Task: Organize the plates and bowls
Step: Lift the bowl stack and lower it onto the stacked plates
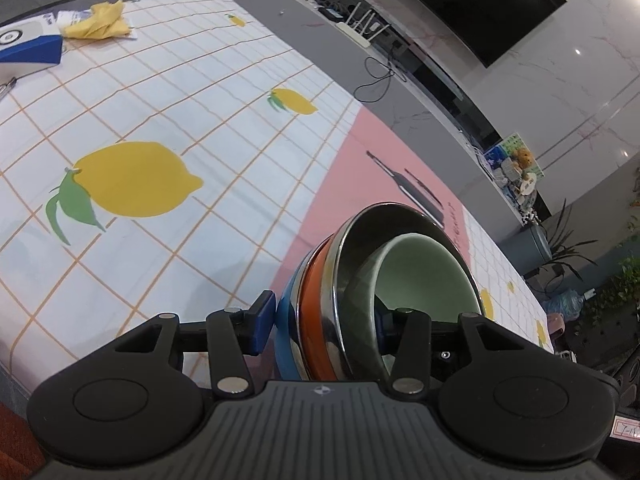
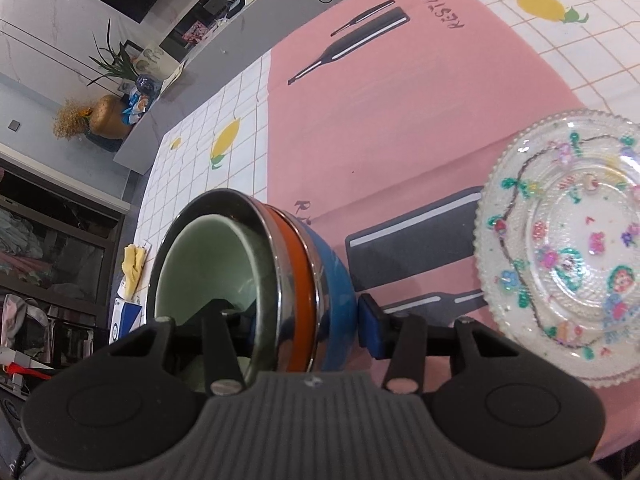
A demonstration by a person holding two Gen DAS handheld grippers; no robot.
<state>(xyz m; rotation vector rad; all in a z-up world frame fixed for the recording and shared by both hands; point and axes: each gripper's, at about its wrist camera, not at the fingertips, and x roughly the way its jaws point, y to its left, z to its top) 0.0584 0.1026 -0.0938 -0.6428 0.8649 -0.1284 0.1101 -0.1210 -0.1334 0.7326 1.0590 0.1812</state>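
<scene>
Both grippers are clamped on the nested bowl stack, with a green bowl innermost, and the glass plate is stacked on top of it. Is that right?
Not quite. The glass plate is not on the stack; the right wrist view shows it lying apart on the pink mat. The rest holds: left gripper and right gripper both clamp the bowl stack, green bowl innermost.

Nested bowl stack (image 2: 256,280) clamped in right hand-held gripper (image 2: 296,320), beside glass plate (image 2: 560,248).

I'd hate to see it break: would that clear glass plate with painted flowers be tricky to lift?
Probably. The clear glass plate with painted flowers looks fragile, and it seems to lie flat on the pink placemat, leaving little edge to grip. Its beaded rim may help against slipping.
</scene>
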